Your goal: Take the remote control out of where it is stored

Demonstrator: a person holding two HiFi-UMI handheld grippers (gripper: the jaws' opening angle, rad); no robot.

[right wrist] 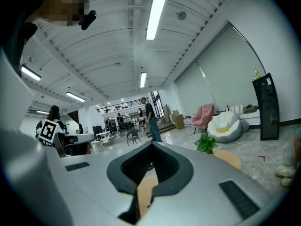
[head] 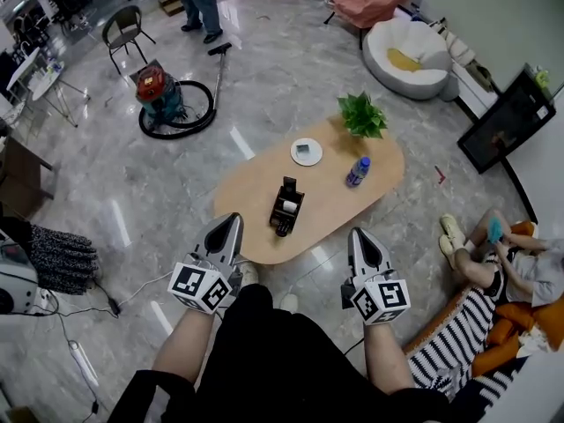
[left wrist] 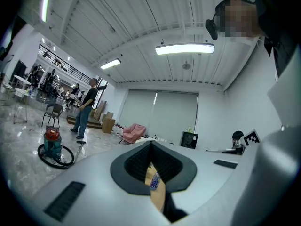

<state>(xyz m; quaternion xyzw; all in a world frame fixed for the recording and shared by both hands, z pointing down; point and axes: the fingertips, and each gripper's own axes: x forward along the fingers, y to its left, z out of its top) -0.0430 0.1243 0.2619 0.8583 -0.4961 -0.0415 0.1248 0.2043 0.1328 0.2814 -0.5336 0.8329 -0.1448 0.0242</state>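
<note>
A black open-topped holder [head: 286, 206] stands near the middle of the oval wooden coffee table [head: 256, 188]. Something white and a dark, remote-like thing stick out of it, too small to make out. My left gripper [head: 233, 221] is shut and empty, short of the table's near edge, left of the holder. My right gripper [head: 358, 233] is shut and empty too, at the near edge to the holder's right. In the left gripper view the closed gripper [left wrist: 151, 144] shows a sliver of tabletop and the bottle [left wrist: 154, 181]. The right gripper view's gripper [right wrist: 151, 144] shows only tabletop.
On the table are a potted plant [head: 361, 115], a white round dish [head: 306, 152] and a blue-capped bottle [head: 357, 172]. A red vacuum cleaner [head: 159, 91] with its hose lies on the floor beyond. One person stands far off [head: 201, 3], another sits at the right [head: 502, 258].
</note>
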